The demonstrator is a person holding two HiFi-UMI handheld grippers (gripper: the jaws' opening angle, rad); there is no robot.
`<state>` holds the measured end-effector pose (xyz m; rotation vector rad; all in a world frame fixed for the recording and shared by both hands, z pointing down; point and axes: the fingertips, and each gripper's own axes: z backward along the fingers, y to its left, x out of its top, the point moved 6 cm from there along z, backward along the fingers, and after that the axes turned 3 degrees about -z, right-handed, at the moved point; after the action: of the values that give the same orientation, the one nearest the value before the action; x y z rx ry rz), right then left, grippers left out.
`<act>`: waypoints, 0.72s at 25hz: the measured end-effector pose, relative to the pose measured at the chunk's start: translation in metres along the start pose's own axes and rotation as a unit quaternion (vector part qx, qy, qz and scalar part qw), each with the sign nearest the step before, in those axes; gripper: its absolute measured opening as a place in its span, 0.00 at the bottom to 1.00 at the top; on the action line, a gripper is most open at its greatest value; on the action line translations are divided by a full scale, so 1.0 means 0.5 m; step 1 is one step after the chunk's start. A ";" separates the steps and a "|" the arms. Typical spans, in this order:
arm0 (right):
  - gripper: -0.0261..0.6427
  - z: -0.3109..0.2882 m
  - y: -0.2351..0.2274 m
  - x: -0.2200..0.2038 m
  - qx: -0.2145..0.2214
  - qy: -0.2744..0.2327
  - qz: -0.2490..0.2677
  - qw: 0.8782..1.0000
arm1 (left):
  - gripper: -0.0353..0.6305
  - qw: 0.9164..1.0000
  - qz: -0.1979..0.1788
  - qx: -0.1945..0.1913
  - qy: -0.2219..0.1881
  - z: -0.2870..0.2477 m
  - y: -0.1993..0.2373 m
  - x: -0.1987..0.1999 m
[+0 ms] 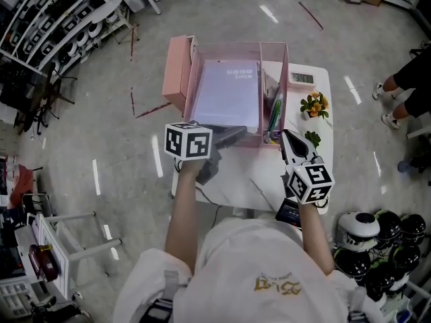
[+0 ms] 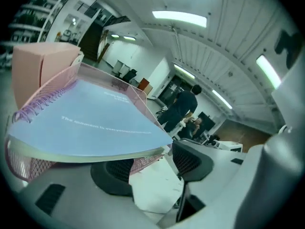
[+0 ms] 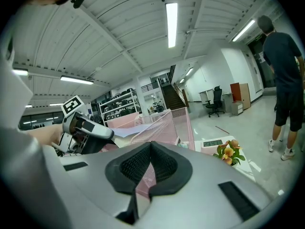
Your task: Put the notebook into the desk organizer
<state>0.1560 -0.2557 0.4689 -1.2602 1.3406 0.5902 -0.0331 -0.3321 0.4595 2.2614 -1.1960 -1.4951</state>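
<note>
The pale lavender spiral notebook [image 1: 225,93] lies tilted in the big compartment of the pink mesh desk organizer [image 1: 286,73], its near edge sticking out toward me. My left gripper [image 1: 231,137] is at that near edge. In the left gripper view the notebook [image 2: 95,123] hangs just above my open left gripper [image 2: 150,168], and bare white table shows between the pads. My right gripper [image 1: 288,138] hovers to the right of the organizer. In the right gripper view its tips [image 3: 151,149] meet, holding nothing, and the organizer [image 3: 167,123] stands ahead.
A pink box [image 1: 176,73] stands against the organizer's left side. Pens [image 1: 275,113] fill its narrow right compartment. A small digital display [image 1: 302,78] and orange flowers [image 1: 315,104] sit on the white table [image 1: 242,180] at right. Helmets [image 1: 377,231] lie on the floor, and a person [image 1: 411,79] stands at far right.
</note>
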 end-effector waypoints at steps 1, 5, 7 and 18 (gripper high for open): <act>0.06 0.002 0.003 -0.001 0.000 -0.001 -0.001 1.000 | 0.46 1.000 0.015 -0.016 0.005 0.002 0.001 -0.002; 0.06 0.006 0.018 -0.004 -0.001 -0.002 -0.001 1.000 | 0.35 0.997 -0.008 -0.041 0.068 0.009 0.000 -0.023; 0.06 0.008 0.026 -0.006 -0.001 -0.002 -0.001 1.000 | 0.23 0.996 -0.032 -0.042 0.077 0.014 0.001 -0.024; 0.06 0.024 0.046 -0.002 -0.014 -0.011 0.003 1.000 | 0.13 0.972 0.179 -0.149 -0.014 0.002 0.030 -0.067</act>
<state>0.1394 -0.2377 0.4596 -1.2695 1.3224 0.6283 -0.0472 -0.3181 0.4903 1.7291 -1.2130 -1.4543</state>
